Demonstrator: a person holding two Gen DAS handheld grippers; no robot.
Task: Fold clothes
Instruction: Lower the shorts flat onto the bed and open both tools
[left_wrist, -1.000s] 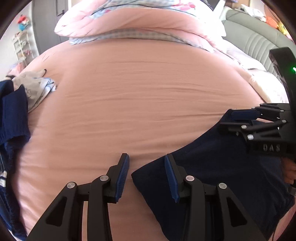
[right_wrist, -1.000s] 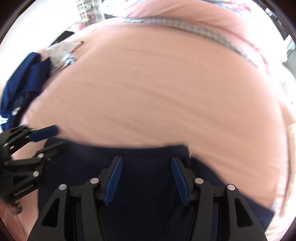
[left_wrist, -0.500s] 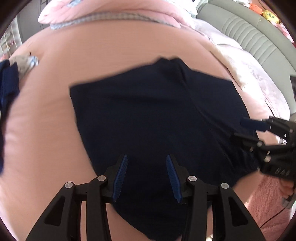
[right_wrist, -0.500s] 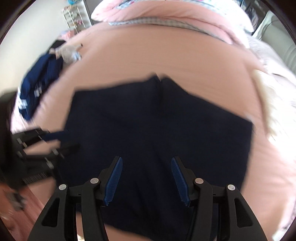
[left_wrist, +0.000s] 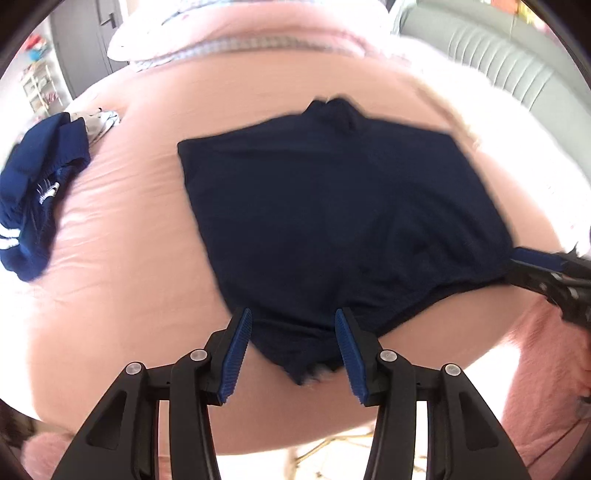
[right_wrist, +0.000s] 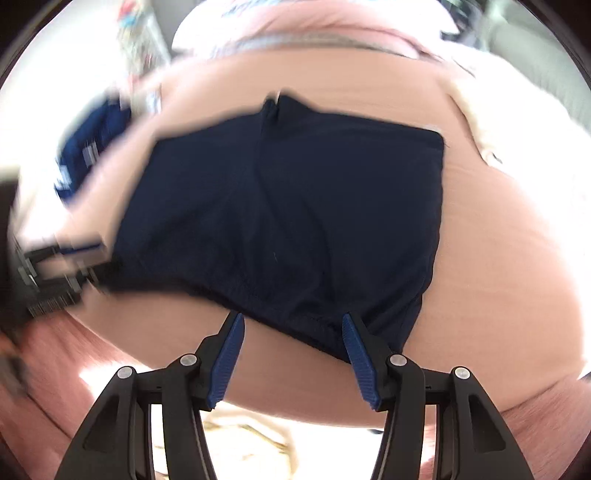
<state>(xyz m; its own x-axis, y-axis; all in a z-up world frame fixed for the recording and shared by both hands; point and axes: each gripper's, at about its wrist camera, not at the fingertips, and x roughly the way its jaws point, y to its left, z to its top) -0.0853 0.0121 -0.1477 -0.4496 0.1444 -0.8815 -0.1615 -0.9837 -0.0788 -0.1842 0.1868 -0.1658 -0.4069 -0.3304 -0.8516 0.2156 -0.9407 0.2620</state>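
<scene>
Shorts (left_wrist: 332, 221): lying spread flat in the middle of the bed (left_wrist: 129, 258), waistband toward the near edge, leg hems toward the pillows; dark navy, one layer showing, no fold visible.
Left gripper (left_wrist: 291, 350): hanging over the near left waistband corner, jaws standing apart, nothing between the pads; that corner is drooping just below and between the fingers.
Right gripper (right_wrist: 291, 350): hanging over the near right stretch of waistband, jaws likewise standing apart and holding nothing; in the left view it is showing at the shorts' right corner, whether touching cannot be told.
Pile (left_wrist: 33, 206): sitting at the bed's left edge, well apart from the shorts; blue garment with white stripes, bunched, with a pale grey piece (left_wrist: 99, 122) just behind it.
Bedding: pink quilt (left_wrist: 240, 33) lying heaped at the far end.
Blur: softening the edges in the right view, so fine creases are not showing.
Progress: shorts are lying flattened and squared, neither halved nor stacked; judging by that, their folding is remaining, and the pile is looking unfolded too.
</scene>
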